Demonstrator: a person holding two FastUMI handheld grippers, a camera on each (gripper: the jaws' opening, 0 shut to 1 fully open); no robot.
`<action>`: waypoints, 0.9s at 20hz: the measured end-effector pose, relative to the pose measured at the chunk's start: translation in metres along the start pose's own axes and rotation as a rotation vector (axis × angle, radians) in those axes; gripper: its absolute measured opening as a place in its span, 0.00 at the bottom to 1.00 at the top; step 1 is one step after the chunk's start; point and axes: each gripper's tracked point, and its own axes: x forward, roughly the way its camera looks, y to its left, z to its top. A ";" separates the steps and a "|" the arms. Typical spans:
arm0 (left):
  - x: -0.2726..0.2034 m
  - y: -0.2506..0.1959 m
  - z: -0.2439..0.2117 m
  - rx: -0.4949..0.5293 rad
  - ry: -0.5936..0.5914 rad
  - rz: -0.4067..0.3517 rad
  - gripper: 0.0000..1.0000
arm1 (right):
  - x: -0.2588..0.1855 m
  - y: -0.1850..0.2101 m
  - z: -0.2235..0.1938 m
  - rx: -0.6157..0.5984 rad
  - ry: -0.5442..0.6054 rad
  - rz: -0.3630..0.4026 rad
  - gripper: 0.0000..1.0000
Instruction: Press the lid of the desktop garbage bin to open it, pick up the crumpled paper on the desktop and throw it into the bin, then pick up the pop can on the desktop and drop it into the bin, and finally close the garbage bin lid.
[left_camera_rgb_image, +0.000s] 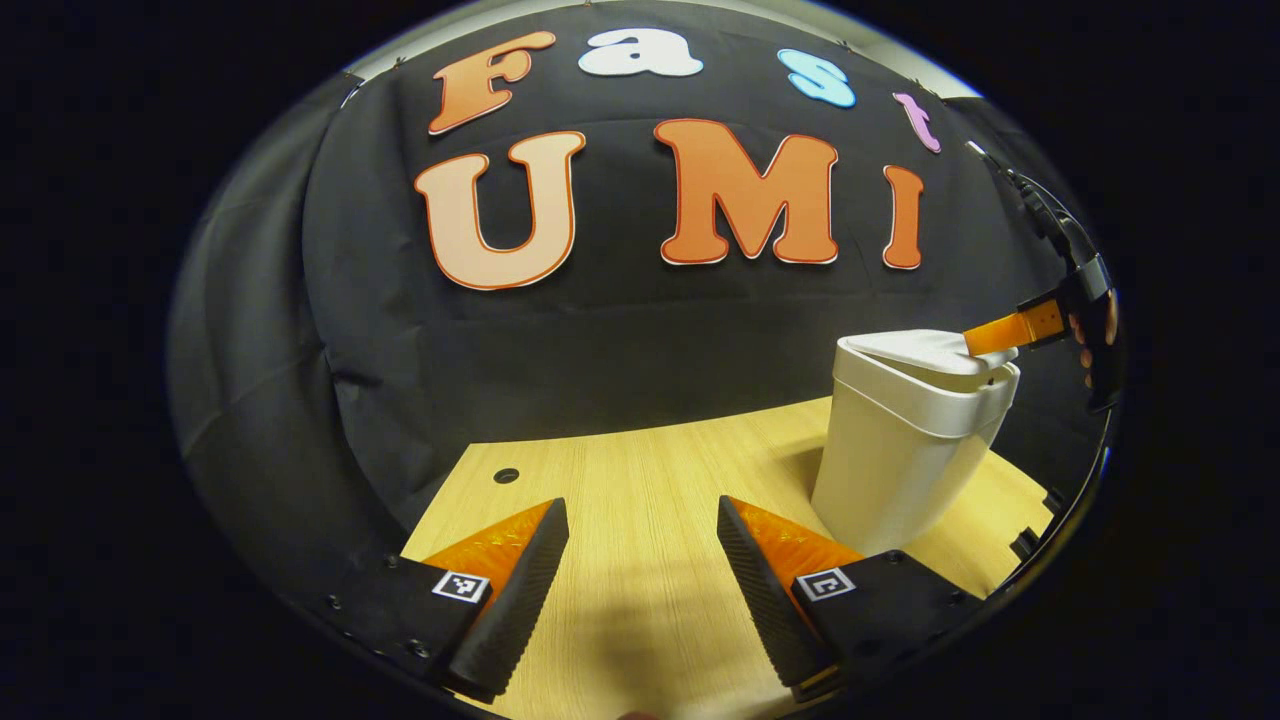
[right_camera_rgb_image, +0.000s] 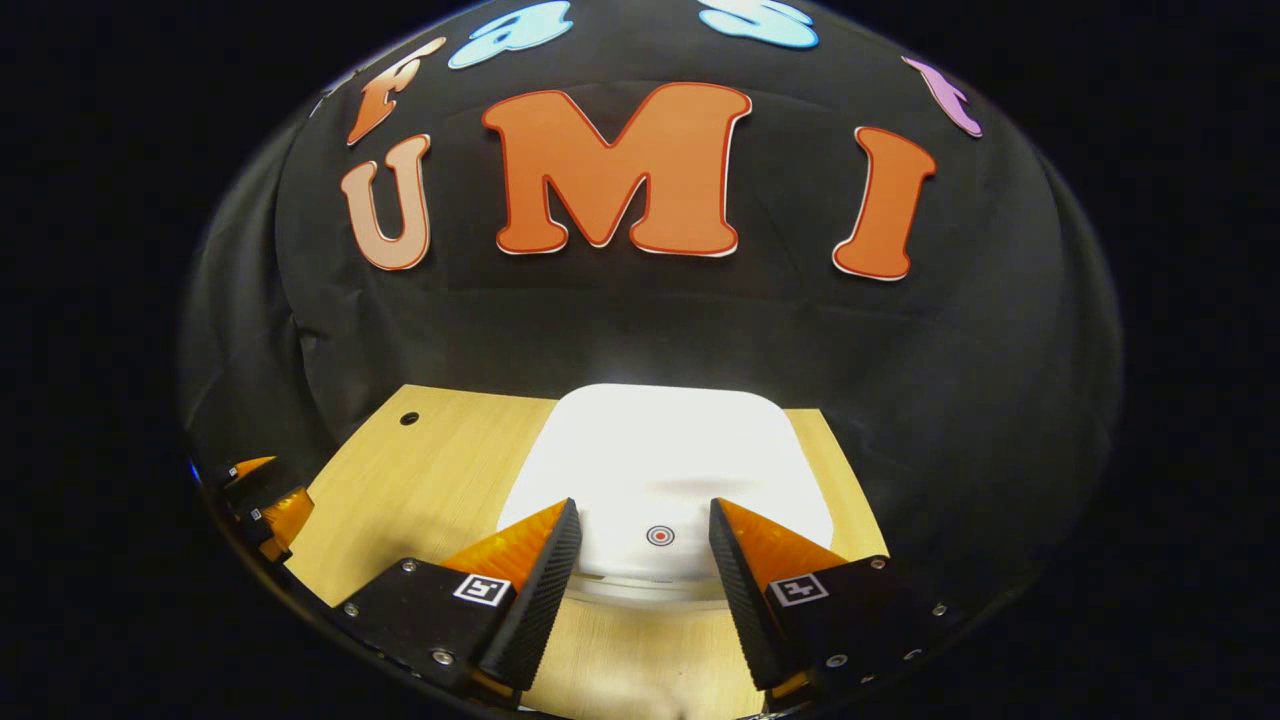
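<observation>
The right gripper (right_camera_rgb_image: 640, 525) hangs right over the bin lid (right_camera_rgb_image: 665, 455), fingers apart and straddling the round press mark (right_camera_rgb_image: 660, 535), while the left gripper (left_camera_rgb_image: 640, 525), also spread and holding nothing, sits well off beside the bin (left_camera_rgb_image: 905, 450) on the desk (left_camera_rgb_image: 640, 470).

The white plastic desktop garbage bin (left_camera_rgb_image: 915, 445) stands on the pale wood-grain surface (left_camera_rgb_image: 640, 500), toward its right side in the left gripper view, in front of the black cloth wall (left_camera_rgb_image: 640, 340). Its flat white lid (right_camera_rgb_image: 665, 470) lies on top of the bin. A small round hole (left_camera_rgb_image: 506, 475) sits in the surface near the far left corner. The left gripper (left_camera_rgb_image: 643, 525) is above the surface, left of the bin and nearer than it. The right gripper (right_camera_rgb_image: 645, 525) is over the near edge of the lid, its fingers to either side of a small round ringed mark (right_camera_rgb_image: 660, 535) on the lid.
</observation>
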 end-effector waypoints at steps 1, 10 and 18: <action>0.000 0.000 -0.001 0.001 0.001 -0.002 0.96 | 0.000 0.000 -0.004 0.008 0.016 -0.001 0.80; 0.000 -0.004 -0.003 0.003 0.018 -0.033 0.95 | -0.004 0.003 -0.020 0.000 0.060 -0.034 0.64; 0.001 -0.006 0.002 0.000 0.004 -0.059 0.95 | -0.003 0.003 -0.022 0.026 0.089 -0.060 0.64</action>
